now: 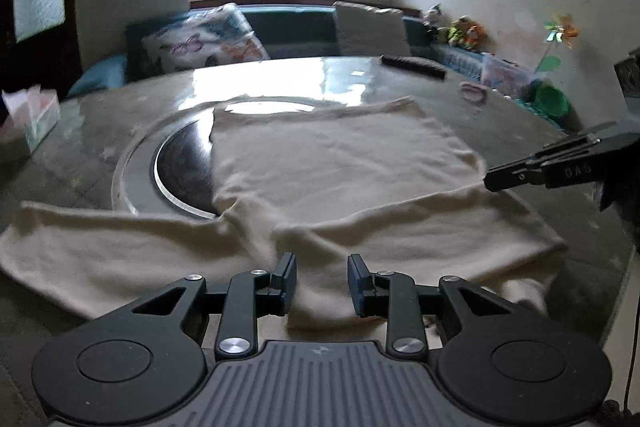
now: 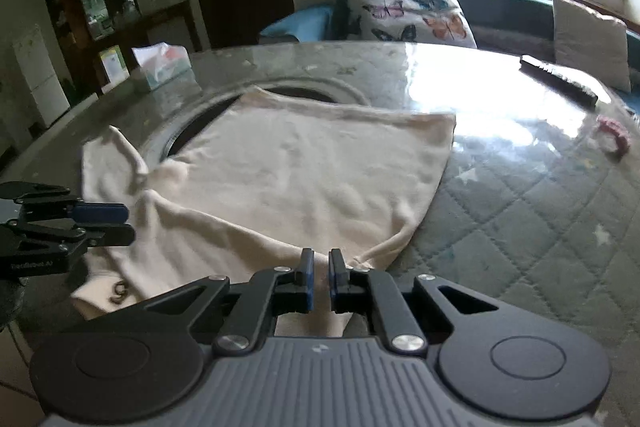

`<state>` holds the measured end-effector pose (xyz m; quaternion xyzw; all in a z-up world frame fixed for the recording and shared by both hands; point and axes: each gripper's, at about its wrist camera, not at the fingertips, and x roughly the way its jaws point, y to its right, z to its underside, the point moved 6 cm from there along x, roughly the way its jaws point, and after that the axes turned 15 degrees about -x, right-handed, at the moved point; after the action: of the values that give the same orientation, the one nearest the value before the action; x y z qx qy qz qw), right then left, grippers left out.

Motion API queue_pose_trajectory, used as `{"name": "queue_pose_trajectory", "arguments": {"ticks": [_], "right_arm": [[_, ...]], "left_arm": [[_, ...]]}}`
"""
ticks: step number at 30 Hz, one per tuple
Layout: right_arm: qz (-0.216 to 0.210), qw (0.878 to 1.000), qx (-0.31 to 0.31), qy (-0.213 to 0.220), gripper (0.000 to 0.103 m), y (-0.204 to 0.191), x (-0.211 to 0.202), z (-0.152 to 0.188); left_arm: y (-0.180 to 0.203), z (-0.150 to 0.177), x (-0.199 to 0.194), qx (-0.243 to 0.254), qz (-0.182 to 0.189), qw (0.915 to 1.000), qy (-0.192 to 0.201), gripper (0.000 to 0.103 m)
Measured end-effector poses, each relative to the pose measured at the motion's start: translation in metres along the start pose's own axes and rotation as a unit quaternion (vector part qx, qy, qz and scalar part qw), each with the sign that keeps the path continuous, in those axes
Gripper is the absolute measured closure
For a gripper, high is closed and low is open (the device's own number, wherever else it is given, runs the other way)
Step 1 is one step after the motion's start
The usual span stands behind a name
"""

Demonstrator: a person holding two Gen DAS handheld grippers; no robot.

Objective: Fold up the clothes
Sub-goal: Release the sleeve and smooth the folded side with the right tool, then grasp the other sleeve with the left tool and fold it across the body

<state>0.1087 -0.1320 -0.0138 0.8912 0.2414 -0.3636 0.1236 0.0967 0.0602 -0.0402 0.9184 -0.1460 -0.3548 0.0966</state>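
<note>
While a cream garment (image 1: pixel 320 163) lies spread across a round table (image 2: pixel 520 195), partly covering the glass turntable (image 1: pixel 176 163) at the table's middle, two hand-held grippers work at its near edge. The left gripper (image 1: pixel 322 283) stands part-open over a raised fold of the cloth, its pads clear of the fabric on either side. The right gripper (image 2: pixel 319 281) is nearly closed at the garment's corner nearest the camera; whether cloth is pinched between its pads cannot be told. Beyond the garment, a remote control (image 2: pixel 558 79) rests near the table's far rim, a tissue box (image 2: pixel 162 67) at its left edge.
</note>
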Motion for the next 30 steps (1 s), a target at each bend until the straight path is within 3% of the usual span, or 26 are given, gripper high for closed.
{"name": "queue_pose_trajectory", "arguments": {"ticks": [5,8,11,20,26,30], "right_arm": [[0.000,1.000,-0.001,-0.006,0.094,-0.002,0.008,-0.001],[-0.014,1.000,-0.027,0.001,0.093,-0.018,0.006,-0.008],[-0.040,0.997,-0.059,0.000,0.093,-0.043,0.014,-0.017],[-0.108,0.984,-0.142,0.008,0.091,-0.121,0.040,-0.041],[-0.122,0.972,-0.200,0.005,0.086,-0.162,0.052,-0.038],[-0.127,0.972,-0.197,0.008,0.086,-0.160,0.047,-0.040]], "left_arm": [[-0.017,-0.006,-0.012,-0.021,0.000,0.9997,0.015,0.069],[-0.038,-0.011,-0.021,-0.039,-0.034,0.9982,0.029,0.068],[-0.064,-0.017,-0.030,-0.064,-0.076,0.9941,0.046,0.058],[-0.154,-0.035,-0.051,-0.138,-0.205,0.9658,0.077,0.055],[-0.197,-0.041,-0.048,-0.192,-0.250,0.9459,0.079,0.055],[-0.211,-0.045,-0.043,-0.210,-0.263,0.9384,0.081,0.055]]}}
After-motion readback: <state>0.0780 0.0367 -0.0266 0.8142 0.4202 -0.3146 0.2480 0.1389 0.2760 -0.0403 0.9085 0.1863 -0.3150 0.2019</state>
